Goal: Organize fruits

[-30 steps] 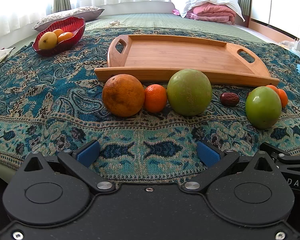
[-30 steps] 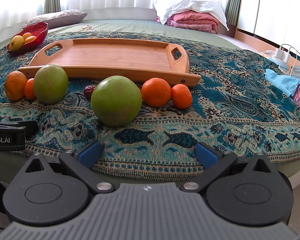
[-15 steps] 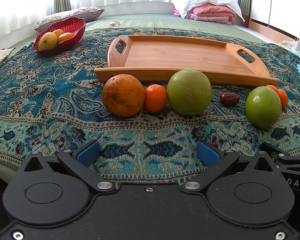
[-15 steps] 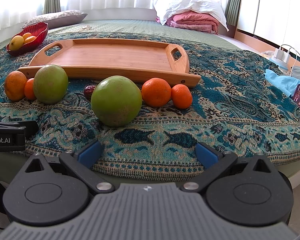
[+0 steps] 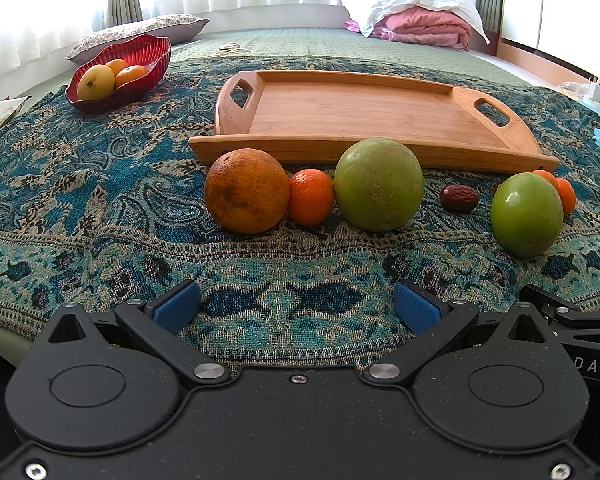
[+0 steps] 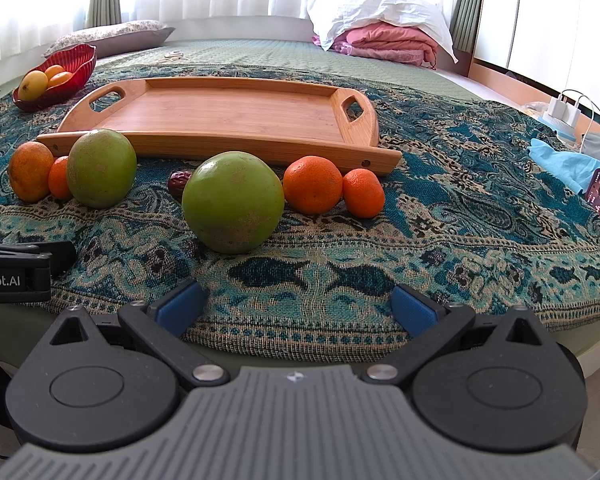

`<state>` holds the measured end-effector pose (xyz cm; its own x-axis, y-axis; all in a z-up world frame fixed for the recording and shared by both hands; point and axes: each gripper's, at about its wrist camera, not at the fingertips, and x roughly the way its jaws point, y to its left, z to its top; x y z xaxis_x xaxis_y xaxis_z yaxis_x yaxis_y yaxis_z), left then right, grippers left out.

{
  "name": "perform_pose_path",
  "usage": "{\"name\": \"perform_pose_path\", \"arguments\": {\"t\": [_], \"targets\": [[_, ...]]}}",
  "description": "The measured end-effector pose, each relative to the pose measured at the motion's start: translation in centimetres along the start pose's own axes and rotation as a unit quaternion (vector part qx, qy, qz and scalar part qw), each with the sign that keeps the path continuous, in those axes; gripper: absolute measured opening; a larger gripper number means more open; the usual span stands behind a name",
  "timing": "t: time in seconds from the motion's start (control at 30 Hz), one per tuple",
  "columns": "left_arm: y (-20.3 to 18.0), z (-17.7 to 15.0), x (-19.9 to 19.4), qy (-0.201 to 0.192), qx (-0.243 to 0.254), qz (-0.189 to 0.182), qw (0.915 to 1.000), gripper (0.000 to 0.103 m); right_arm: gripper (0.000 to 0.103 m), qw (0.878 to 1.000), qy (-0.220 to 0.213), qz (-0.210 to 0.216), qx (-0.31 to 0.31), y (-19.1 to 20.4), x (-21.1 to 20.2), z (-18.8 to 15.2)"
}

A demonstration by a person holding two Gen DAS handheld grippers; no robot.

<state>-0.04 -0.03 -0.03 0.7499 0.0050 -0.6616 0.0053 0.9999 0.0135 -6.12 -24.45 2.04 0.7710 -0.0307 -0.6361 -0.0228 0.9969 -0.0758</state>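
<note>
Right wrist view shows the right tongs (image 6: pixel 296 304) wide open and empty, like the left tongs (image 5: pixel 296 304), near a row of fruit on the bed before the bare far tray (image 6: pixel 220 114), so nothing is sorted yet; next, close on the green fruit (image 6: pixel 233 202).

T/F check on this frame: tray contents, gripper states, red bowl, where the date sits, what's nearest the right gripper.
1. The wooden tray holds fruit. False: it is bare; the fruit lies on the cloth in front.
2. The left gripper and right gripper are open. True.
3. The red bowl is empty. False: it holds yellow and orange fruit.
4. The date lies between the two green fruits. True.
5. The fruit nearest the right gripper is an orange. False: it is a green fruit.
</note>
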Motion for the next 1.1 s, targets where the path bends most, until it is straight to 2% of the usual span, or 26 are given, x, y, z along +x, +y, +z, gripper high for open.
{"name": "perform_pose_path", "arguments": {"t": [0.87,0.97,1.1], "targets": [[0.1,0.3,0.0,-0.005,0.004,0.003,1.0000,0.103,0.103,1.000,-0.001,0.001,0.000,-0.1,0.2,-0.1],[-0.3,0.1,-1.1,-0.007,0.002,0.003,1.0000,0.103,0.103,1.000,-0.001,0.006,0.003,-0.3,0.2,-0.1],[0.2,0.0,-0.8,-0.012,0.001,-0.007,0.9999,0.103,0.103,1.000,-0.008,0.011,0.004,-0.6,0.3,-0.2]]}}
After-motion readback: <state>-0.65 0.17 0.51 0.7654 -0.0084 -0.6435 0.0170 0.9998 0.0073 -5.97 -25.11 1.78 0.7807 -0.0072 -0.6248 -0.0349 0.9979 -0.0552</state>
